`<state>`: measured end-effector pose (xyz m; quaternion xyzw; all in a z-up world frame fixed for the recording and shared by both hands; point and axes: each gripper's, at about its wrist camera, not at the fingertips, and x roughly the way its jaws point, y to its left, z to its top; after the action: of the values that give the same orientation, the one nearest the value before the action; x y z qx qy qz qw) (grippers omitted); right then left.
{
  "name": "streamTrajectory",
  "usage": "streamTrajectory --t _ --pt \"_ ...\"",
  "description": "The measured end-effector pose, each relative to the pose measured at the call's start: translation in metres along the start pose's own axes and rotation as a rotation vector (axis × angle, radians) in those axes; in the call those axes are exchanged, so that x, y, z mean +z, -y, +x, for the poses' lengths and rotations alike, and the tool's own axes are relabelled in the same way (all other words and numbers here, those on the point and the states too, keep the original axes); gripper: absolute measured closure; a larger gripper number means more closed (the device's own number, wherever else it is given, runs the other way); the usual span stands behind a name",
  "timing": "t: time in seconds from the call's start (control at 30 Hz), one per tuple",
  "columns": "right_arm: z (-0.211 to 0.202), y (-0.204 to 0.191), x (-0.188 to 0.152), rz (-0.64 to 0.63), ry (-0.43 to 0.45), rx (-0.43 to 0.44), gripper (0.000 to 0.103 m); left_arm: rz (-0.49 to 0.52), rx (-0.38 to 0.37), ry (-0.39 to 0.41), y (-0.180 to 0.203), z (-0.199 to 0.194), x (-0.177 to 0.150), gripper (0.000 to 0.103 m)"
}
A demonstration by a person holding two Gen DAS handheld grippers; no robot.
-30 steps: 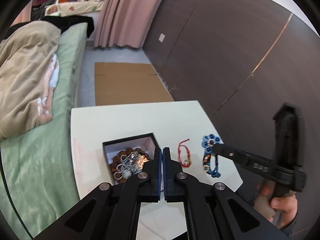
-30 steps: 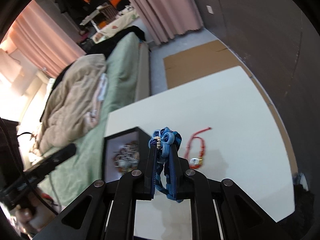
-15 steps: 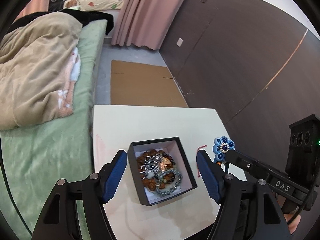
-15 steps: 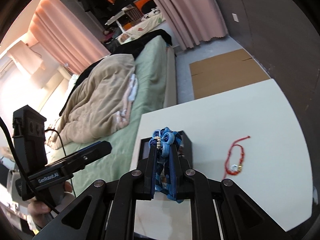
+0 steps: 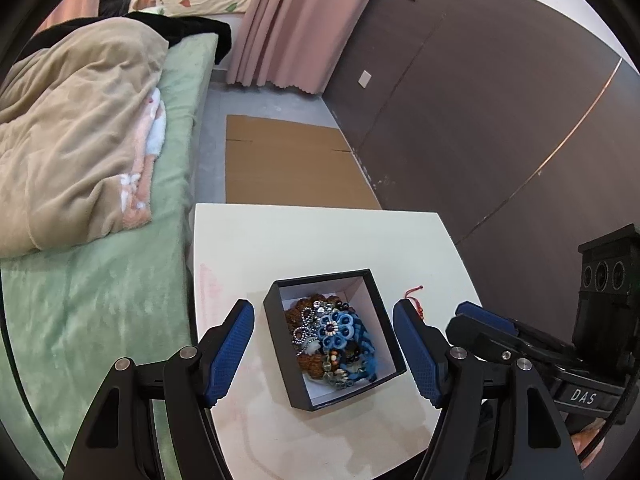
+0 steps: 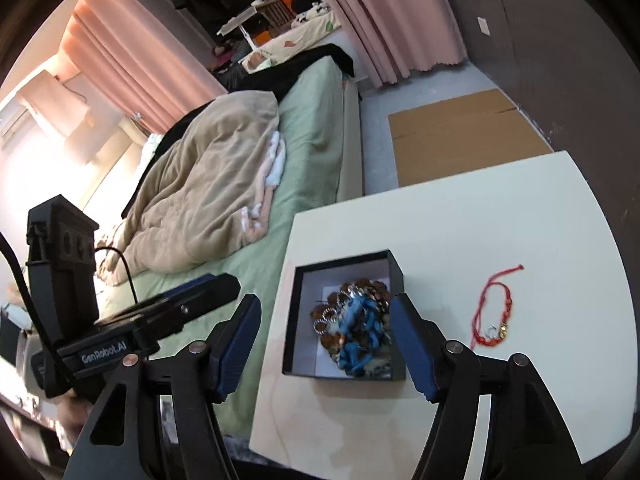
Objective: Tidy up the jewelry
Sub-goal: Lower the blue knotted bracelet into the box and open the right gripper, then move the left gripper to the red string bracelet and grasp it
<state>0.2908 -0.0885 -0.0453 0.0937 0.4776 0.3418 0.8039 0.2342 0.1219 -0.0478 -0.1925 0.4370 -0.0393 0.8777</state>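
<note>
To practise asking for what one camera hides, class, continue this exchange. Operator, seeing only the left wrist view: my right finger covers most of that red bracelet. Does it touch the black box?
Observer: No. In the right wrist view the red bracelet lies whole on the white table, to the right of the black box and apart from it.
Operator: Is there anything on it to grip?
Observer: A small gold and silver charm sits at its near end.
Operator: Is the right gripper free?
Observer: Yes. The right gripper is wide open and empty, and the box shows between its fingers.
</note>
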Motion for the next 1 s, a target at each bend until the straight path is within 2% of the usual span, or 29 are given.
streamTrajectory --t 0.23,0.5,0.93,1.0 --pt "-0.011 0.023 0.0 0.039 -0.003 -0.05 0.036 0.019 -0.017 -0.017 0.016 0.012 0.002 0.03" --pt "-0.02 0.07 0.003 0.137 -0.007 -0.098 0.036 0.058 -0.047 -0.057 0.047 0.037 0.006 0.03" --pt "-0.044 0.137 -0.002 0.257 -0.013 -0.163 0.036 0.175 -0.071 -0.163 0.111 0.091 -0.002 0.031" --pt "-0.049 0.146 -0.003 0.268 -0.012 -0.166 0.036 0.196 -0.074 -0.174 0.122 0.099 -0.004 0.034"
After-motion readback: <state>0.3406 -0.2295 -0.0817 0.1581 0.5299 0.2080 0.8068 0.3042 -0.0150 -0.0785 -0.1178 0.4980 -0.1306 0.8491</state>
